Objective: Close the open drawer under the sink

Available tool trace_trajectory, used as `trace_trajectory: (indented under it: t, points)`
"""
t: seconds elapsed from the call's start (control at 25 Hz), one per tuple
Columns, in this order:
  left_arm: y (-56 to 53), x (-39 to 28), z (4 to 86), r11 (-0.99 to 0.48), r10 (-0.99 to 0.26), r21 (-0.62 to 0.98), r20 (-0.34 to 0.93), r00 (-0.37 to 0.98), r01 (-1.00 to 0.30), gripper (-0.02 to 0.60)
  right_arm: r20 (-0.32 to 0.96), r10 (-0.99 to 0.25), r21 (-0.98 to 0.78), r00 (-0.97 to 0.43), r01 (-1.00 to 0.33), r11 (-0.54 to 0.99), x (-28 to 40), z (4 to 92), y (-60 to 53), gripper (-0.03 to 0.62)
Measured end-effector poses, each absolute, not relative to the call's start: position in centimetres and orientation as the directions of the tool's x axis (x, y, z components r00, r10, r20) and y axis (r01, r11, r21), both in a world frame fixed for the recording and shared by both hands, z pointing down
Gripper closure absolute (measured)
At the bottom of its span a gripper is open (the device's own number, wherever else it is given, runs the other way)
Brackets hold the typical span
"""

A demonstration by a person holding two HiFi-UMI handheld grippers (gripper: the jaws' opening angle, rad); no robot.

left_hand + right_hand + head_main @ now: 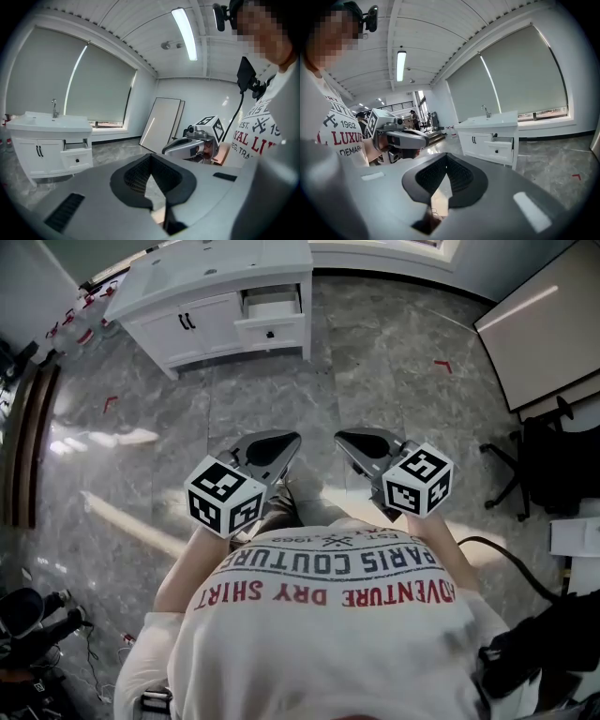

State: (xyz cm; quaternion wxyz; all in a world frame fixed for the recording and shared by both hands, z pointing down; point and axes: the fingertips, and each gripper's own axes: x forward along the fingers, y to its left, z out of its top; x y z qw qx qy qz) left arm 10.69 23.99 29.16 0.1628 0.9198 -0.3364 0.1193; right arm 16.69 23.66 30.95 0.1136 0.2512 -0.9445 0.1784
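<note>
Pressed together at the tips and pinching nothing, both pairs of jaws sit close to our chest in the head view. The left gripper (277,446) and the right gripper (361,442) hang side by side over the grey stone floor (375,362), well apart from the white sink cabinet (187,282) at the top of the picture. Its open drawer (270,319) is the upper one at the cabinet's right end, pulled out toward us. In the left gripper view the drawer (83,157) stands far off at the left, its front panel and small dark knob (77,161) facing into the room. In the right gripper view the drawer (506,148) has its long axis running level along the cabinet front, while its travel runs straight back into the cabinet. We judge the main risks to be an off-centre push that skews and jams it on its runners, narrow closed tips slipping off the panel, or a hard shove that slams it.
</note>
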Motion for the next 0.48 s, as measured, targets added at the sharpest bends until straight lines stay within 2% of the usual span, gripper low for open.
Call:
trace_trajectory:
  t: [0.48]
  points:
    - [4.0,-1.0,35.4,-0.664,-0.571,0.298,0.39,0.723,-0.685,0.581,0.351,-0.439,-0.317,-0.827,-0.546,0.775,5.7,36.2,2.9,0.592]
